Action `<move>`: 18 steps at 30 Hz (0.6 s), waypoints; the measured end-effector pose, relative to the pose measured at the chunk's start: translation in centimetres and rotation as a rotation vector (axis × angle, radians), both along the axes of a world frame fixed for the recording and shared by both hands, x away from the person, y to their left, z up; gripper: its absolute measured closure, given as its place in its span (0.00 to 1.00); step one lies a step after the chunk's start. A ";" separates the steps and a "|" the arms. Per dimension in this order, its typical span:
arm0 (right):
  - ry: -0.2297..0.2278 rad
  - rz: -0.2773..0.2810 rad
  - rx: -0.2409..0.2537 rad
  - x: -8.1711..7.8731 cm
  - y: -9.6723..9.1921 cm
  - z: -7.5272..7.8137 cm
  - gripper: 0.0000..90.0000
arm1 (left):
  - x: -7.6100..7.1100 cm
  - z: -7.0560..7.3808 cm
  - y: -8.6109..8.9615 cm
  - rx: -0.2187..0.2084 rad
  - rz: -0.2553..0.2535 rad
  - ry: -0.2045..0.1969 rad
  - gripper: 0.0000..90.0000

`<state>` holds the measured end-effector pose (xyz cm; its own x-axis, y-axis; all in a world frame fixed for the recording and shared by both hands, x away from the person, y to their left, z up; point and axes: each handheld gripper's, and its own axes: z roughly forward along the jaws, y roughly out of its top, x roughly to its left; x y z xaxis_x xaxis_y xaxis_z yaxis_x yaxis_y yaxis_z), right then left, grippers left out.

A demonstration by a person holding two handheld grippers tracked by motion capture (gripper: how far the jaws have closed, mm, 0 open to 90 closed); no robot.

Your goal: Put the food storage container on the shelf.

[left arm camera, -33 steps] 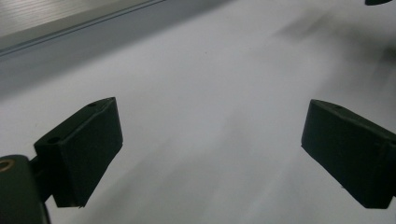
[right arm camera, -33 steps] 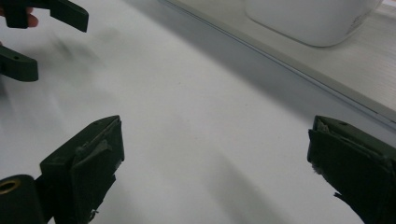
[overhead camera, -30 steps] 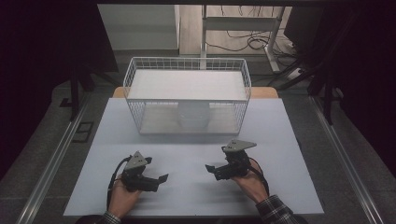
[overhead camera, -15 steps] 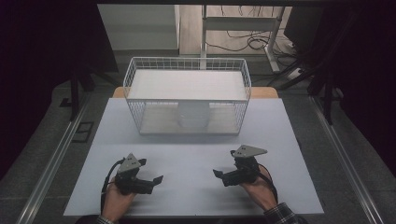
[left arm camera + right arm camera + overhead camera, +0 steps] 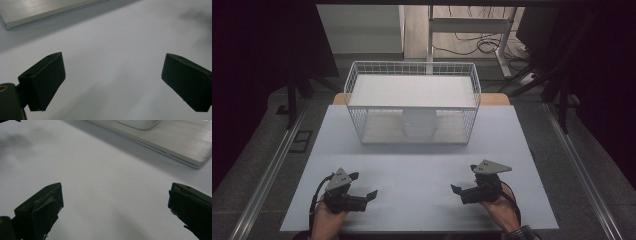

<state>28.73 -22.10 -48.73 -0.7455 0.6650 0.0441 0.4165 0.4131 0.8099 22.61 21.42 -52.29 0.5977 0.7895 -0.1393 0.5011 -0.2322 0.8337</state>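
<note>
My left gripper [image 5: 363, 184] rests low over the white table [image 5: 422, 170] near its front left, held in a hand, jaws wide apart and empty. In the left gripper view the left gripper [image 5: 112, 82] is open over bare tabletop. My right gripper [image 5: 464, 179] sits at the front right, also hand-held, open and empty. The right gripper [image 5: 115, 212] has its jaws spread over bare table. A white wire basket [image 5: 357, 120] stands at the table's back middle, well beyond both grippers, with a white cup-like container [image 5: 419, 124] inside.
The basket's pale base board [image 5: 175, 142] crosses the top of the right gripper view, with the white container [image 5: 137, 123] on it. A board edge [image 5: 37, 12] shows at the top left of the left gripper view. Metal rails [image 5: 267, 175] run beside the table.
Both grippers have drawn back toward the table's near edge and moved apart, the left one leftward and the right one rightward. Both stayed open. The basket has not moved.
</note>
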 end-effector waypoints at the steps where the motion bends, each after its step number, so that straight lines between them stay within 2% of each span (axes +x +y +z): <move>1: -0.001 -0.007 -0.001 -0.1 -0.2 0.0 0.00 | -0.1 0.0 0.2 -0.001 0.004 -0.001 0.05; 10: -0.004 -0.059 -0.005 -1.0 -2.2 0.1 0.00 | -1.0 0.1 1.4 -0.010 0.037 -0.007 0.05; 18: -0.024 -0.122 -0.016 -2.0 -4.4 0.1 0.00 | -1.9 0.2 2.6 -0.027 0.073 -0.019 0.05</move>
<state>26.70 -26.51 -48.66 -0.6598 0.7513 0.0159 0.4447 0.3732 0.8142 20.67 24.05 -52.08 0.5412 0.8274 -0.1504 0.5002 -0.1730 0.8484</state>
